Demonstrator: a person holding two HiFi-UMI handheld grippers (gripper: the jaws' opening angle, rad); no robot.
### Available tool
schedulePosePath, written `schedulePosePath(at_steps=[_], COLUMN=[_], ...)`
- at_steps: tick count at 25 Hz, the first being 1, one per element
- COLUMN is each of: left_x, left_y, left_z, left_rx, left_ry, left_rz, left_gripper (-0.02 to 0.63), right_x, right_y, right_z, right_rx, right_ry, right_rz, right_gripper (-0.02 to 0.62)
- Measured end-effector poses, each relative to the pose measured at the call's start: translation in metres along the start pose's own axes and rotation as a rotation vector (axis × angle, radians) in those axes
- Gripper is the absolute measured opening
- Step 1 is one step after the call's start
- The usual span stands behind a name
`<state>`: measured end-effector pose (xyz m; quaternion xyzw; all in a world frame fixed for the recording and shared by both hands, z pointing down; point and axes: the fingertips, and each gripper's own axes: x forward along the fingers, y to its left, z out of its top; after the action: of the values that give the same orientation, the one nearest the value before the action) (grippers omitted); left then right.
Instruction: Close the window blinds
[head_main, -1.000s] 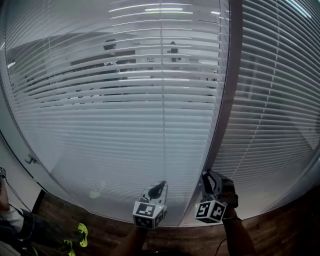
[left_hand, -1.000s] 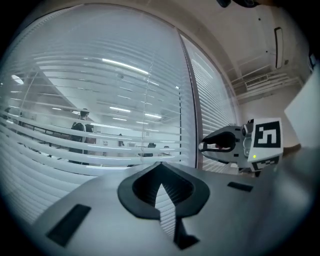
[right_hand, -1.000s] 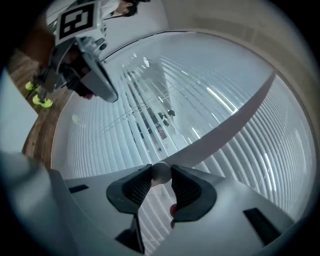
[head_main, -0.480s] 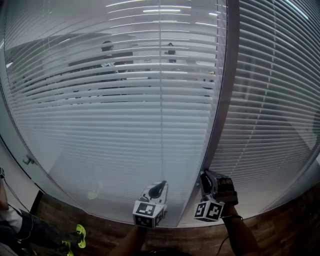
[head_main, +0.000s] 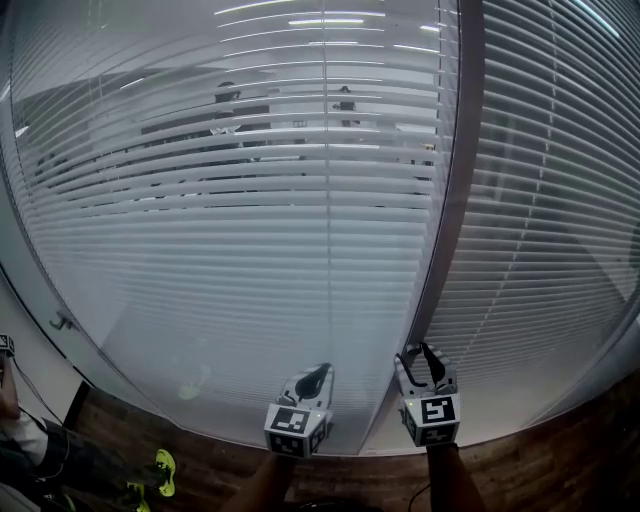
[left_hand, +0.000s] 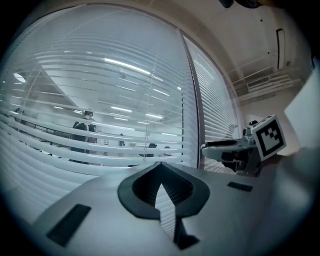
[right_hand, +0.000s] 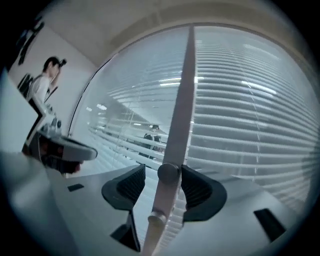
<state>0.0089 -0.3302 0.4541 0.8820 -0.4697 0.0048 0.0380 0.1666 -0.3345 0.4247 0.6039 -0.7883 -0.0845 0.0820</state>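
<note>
Your right gripper (head_main: 425, 352) has just opened around the knob (right_hand: 168, 173).
The knob sits on the frame post (head_main: 447, 230), between the wide-apart jaws and beside the blinds (head_main: 250, 250) that cover the window. Your left gripper (head_main: 316, 373) is closed and empty.

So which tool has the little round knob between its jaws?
The right tool: its jaws have just been opening and stand either side of the knob. The left tool has jaws together, empty.

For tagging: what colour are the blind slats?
White; the blind slats show best in the head view.
</note>
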Motion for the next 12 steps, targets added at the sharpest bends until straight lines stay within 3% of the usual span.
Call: schedulePosePath(at_steps=[2, 4, 10, 12], left_x=[0.0, 0.0, 0.001, 0.002], left_y=[0.002, 0.004, 0.005, 0.004], left_z=[0.0, -0.002, -0.002, -0.003], left_rx=[-0.003, 0.0, -0.002, -0.002], left_ry=[0.004, 0.006, 0.012, 0.012], left_rz=[0.006, 0.008, 0.004, 0.001], left_gripper=[0.0, 0.0, 0.0, 0.0], right_x=[-0.003, -0.007, -0.005, -0.004], right_y=[-0.011, -0.019, -0.018, -0.014], right_z=[0.0, -0.008, -0.014, -0.015], right_rx=[0.13, 0.192, 0.204, 0.234], right_ry=[-0.022, -0.015, -0.002, -0.009], right_rz=[-0.053, -0.112, -0.16, -0.16], right_gripper=[0.206, 0.206, 0.199, 0.156])
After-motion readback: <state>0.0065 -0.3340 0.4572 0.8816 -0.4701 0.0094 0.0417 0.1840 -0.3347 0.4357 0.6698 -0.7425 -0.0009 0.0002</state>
